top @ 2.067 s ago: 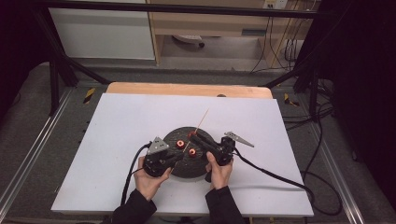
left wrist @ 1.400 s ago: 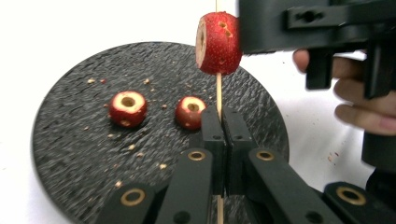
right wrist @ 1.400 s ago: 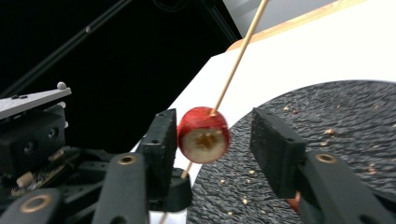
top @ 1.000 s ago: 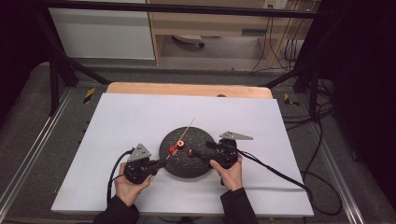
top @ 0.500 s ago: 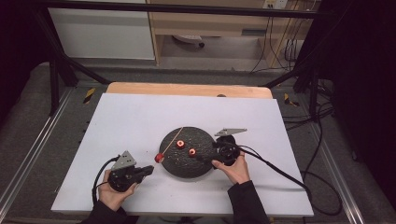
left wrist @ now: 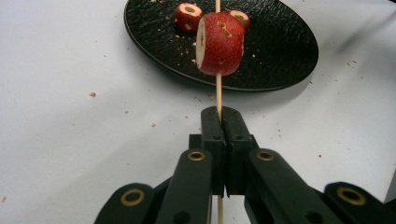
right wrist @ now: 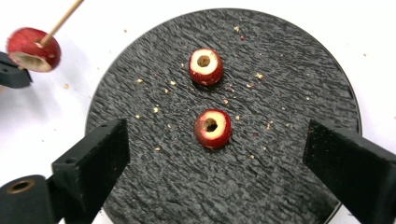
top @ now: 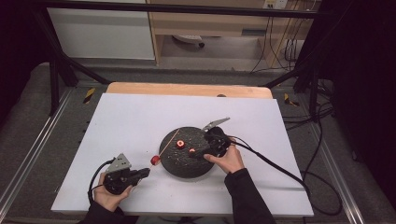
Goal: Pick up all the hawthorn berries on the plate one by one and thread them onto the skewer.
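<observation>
Your left gripper [top: 145, 172] is clamped tight on a thin wooden skewer [left wrist: 218, 93]; in the left gripper view the two black jaws meet flat against each other with the stick pinched between them. The skewer runs straight out ahead of the jaws, and a little way past their tips it passes through a red fruit slice [left wrist: 220, 43] with a pale cut face. That slice hangs off the plate, just short of the near rim of the round black plate [left wrist: 280, 56], above the white tabletop [left wrist: 70, 116]. In the high view the skewered slice [top: 154, 160] sits just beyond your left gripper's tips, beside the plate's left edge, and the free end of the stick reaches on over the plate.

Your right gripper [right wrist: 215, 154] is released: its jaws stand wide apart, grasping nothing, and they have just been closing a little. It hovers over the plate [top: 187, 161], with your hand at the plate's right side in the high view. Straight ahead between its jaws lies a second red slice [right wrist: 212, 128] with a hole through its pale centre, flat on the plate and clear of both pads. A third cored slice [right wrist: 206, 66] lies farther ahead of that gripper, apart from the second. Small crumbs are scattered on the plate around both.
</observation>
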Demonstrator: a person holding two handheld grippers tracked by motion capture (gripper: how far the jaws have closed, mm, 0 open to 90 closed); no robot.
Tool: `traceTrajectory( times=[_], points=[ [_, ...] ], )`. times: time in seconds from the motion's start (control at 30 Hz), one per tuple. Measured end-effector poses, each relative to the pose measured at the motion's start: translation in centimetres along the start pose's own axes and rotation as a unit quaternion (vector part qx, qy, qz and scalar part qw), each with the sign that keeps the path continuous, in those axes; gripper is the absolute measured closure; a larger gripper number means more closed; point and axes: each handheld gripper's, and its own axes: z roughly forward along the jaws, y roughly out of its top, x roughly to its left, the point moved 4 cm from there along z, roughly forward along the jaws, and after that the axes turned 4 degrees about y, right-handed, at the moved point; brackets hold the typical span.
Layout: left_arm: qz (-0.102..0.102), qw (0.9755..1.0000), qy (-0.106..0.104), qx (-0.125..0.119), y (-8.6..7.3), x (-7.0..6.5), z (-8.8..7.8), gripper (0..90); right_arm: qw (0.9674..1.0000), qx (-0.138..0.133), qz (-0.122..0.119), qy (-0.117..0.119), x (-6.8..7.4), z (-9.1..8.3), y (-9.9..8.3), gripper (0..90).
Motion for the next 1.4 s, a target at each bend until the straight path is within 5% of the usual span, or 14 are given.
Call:
traceTrajectory(
  times=[0.3, 0.53, 0.87, 1.4],
  points=[
    [-0.005, 1.0000, 0.003, 0.000, -0.1, 0.3, 0.0, 89.0, 0.9970, 0.076, -0.013, -0.004, -0.3, 1.9, 1.3, 18.8],
    [-0.007, 1.0000, 0.004, 0.000, -0.2, 0.4, 0.1, 89.0, 0.9911, 0.132, -0.019, 0.006, -0.5, 3.5, 1.9, 31.2],
    [-0.004, 1.0000, 0.002, 0.002, -0.2, 0.4, 0.1, 89.0, 0.9863, 0.164, -0.004, 0.020, -0.7, 4.8, 2.2, 47.8],
    [-0.005, 1.0000, 0.002, 0.000, -0.2, 0.4, 0.2, 88.9, 0.9849, 0.171, 0.014, 0.022, -1.0, 5.0, 2.2, 61.2]
  ],
)
